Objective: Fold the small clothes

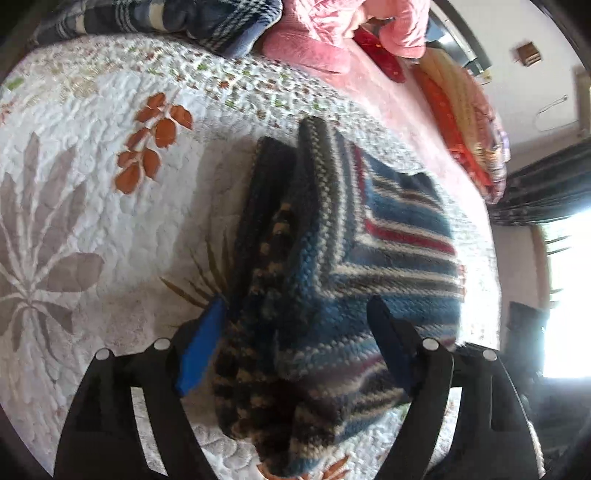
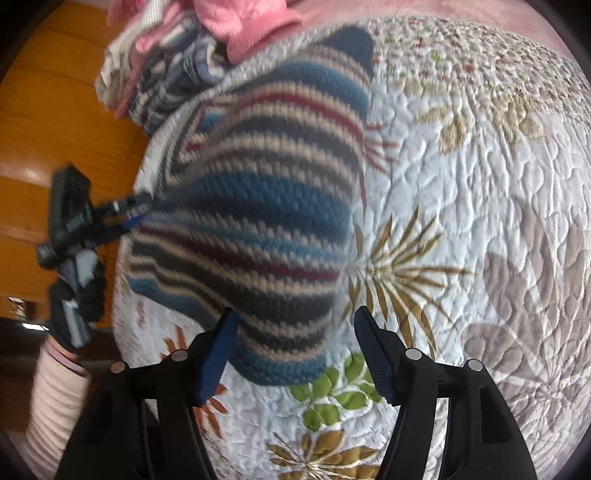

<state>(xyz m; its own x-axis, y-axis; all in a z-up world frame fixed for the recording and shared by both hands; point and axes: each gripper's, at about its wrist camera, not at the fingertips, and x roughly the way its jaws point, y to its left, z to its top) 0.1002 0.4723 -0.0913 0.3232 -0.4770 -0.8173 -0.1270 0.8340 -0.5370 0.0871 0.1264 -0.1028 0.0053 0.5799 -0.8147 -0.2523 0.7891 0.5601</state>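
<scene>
A knitted garment [image 1: 369,236] striped in blue, beige, grey and red lies folded on the white quilted bedspread [image 1: 92,221]. My left gripper [image 1: 295,302] is open, its blue-padded fingers [image 1: 199,350] wide apart on either side of the garment's near end, which bunches up between them. In the right wrist view the same garment [image 2: 251,206] fills the middle. My right gripper [image 2: 295,313] is open too, with the garment's near corner lying between its fingers [image 2: 373,354]. The left gripper [image 2: 129,216] shows at the garment's left edge, held by a hand in a pale striped sleeve [image 2: 55,398].
A pile of clothes, navy plaid [image 1: 207,18] and pink [image 1: 332,33], sits at the far side of the bed. A folded orange and yellow stack [image 1: 465,118] lies at the right. An orange wooden surface [image 2: 55,122] stands left of the bed. Bare quilt [image 2: 480,184] stretches right of the garment.
</scene>
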